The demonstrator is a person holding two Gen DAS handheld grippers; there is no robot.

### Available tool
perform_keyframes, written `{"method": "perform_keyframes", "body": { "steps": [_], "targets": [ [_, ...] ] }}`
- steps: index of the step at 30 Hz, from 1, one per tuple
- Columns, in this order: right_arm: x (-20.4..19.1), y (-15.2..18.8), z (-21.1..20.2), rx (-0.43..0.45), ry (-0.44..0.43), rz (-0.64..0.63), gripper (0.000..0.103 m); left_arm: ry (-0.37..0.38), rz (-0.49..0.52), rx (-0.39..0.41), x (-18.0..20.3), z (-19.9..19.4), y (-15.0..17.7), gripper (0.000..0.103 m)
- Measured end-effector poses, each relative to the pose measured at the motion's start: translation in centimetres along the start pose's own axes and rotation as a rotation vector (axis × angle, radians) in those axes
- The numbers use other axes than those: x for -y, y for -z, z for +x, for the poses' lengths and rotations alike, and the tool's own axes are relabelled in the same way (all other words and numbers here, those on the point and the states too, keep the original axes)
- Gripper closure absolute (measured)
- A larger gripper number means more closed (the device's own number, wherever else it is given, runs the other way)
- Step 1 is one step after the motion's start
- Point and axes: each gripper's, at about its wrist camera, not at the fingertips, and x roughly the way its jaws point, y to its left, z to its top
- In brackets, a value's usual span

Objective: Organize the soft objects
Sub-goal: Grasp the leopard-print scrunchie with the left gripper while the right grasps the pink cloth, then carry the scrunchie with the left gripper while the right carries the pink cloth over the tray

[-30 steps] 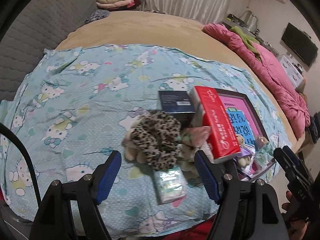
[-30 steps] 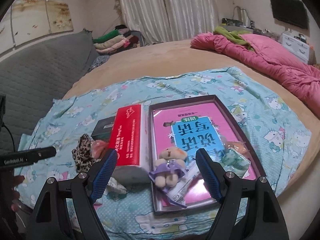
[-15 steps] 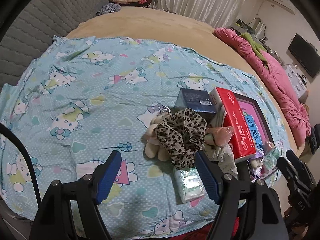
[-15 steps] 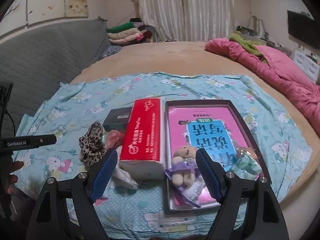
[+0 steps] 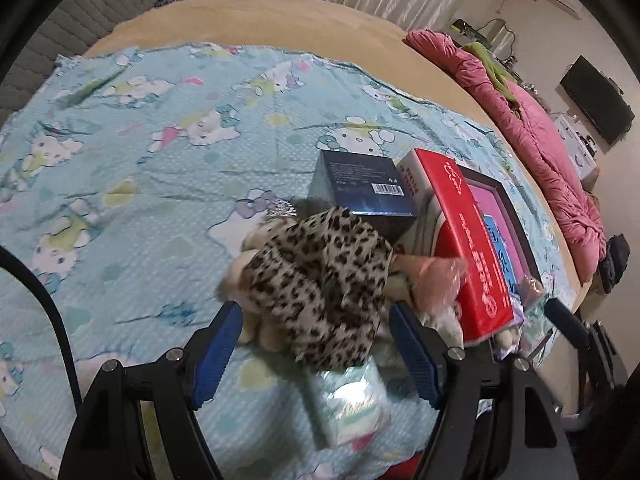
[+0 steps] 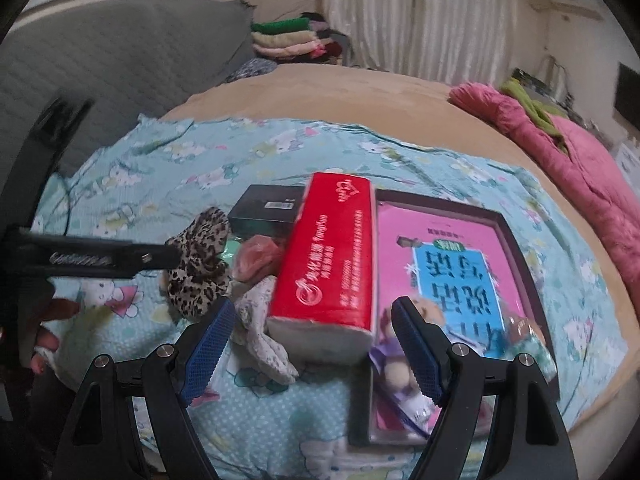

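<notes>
- Left gripper (image 5: 316, 344) — fingers apart and empty, poised over the leopard-print scrunchie (image 5: 320, 280); nothing is clamped.
- Right gripper (image 6: 312, 344) — fingers apart and empty, framing the near end of the red tissue pack (image 6: 332, 256).
- Leopard-print scrunchie: lies on the blue cartoon sheet (image 5: 120, 184) spread over the bed, draped over a pale plush toy (image 5: 248, 276), just beside a dark blue box (image 5: 364, 184).
- Pink wrapped item (image 6: 256, 256): wedged between scrunchie and tissue pack; what it is cannot be told.
- Grey patterned cloth (image 6: 260, 336): touching the tissue pack's near corner.
- Dark tray (image 6: 516, 248): holds a pink booklet and a small bear in purple (image 6: 400, 360) at its near end.
- Risk, left side: the pile is tightly heaped, so closing on the scrunchie may also catch the plush beneath it.
- Risk, right side: the tissue pack leans against the tray's edge; a nudge could tip it onto the soft items.
</notes>
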Motion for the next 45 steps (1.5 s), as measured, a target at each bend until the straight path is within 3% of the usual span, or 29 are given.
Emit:
{"method": "perform_keyframes", "body": {
  "steps": [10, 13, 17, 21, 23, 28, 30, 33, 40, 45],
  "targets": [
    [-2.3, -1.1, 3.4, -0.038, -0.025, -0.124, 0.021, 0.050, -0.020, -0.032, -0.3, 2.6, -1.1, 0.030],
    [-3.2, -1.3, 4.6, -0.046, -0.022, -0.176, 0.021, 0.080, -0.027, -0.037, -0.8, 3.0, -1.3, 0.038],
    [-4.3, -1.7, 5.8, -0.040, 0.006, -0.244, 0.021, 0.122, -0.043, -0.047, -1.8, 3.4, -1.4, 0.057],
    [-5.3, -2.1, 6.8, -0.024, 0.022, -0.310, 0.022, 0.168, -0.068, -0.047, -2.9, 3.6, -1.4, 0.068],
    [-5.5, -2.2, 7.2, -0.020, 0.035, -0.326, 0.028, 0.184, -0.075, -0.044, -3.1, 3.7, -1.2, 0.076],
    [-6.3, -2.3, 8.0, -0.014, 0.043, -0.367, 0.051, 0.229, -0.098, -0.038, -3.8, 3.9, -1.0, 0.082],
    [-6.2, -2.5, 8.3, -0.026, 0.012, -0.332, 0.064, 0.239, -0.102, -0.031, -3.8, 3.8, -0.9, 0.088],
    [-4.9, -3.0, 8.4, -0.032, -0.034, -0.238, 0.069, 0.240, -0.096, -0.021, -3.6, 3.5, -0.7, 0.092],
    [-1.9, -3.3, 6.3, -0.009, -0.149, -0.043, 0.071, 0.244, -0.082, 0.022, -2.9, 1.6, 0.2, 0.093],
    [-1.3, -3.1, 4.0, 0.025, -0.175, -0.013, 0.071, 0.232, -0.060, 0.048, -2.0, -0.4, 0.5, 0.093]
  ]
}}
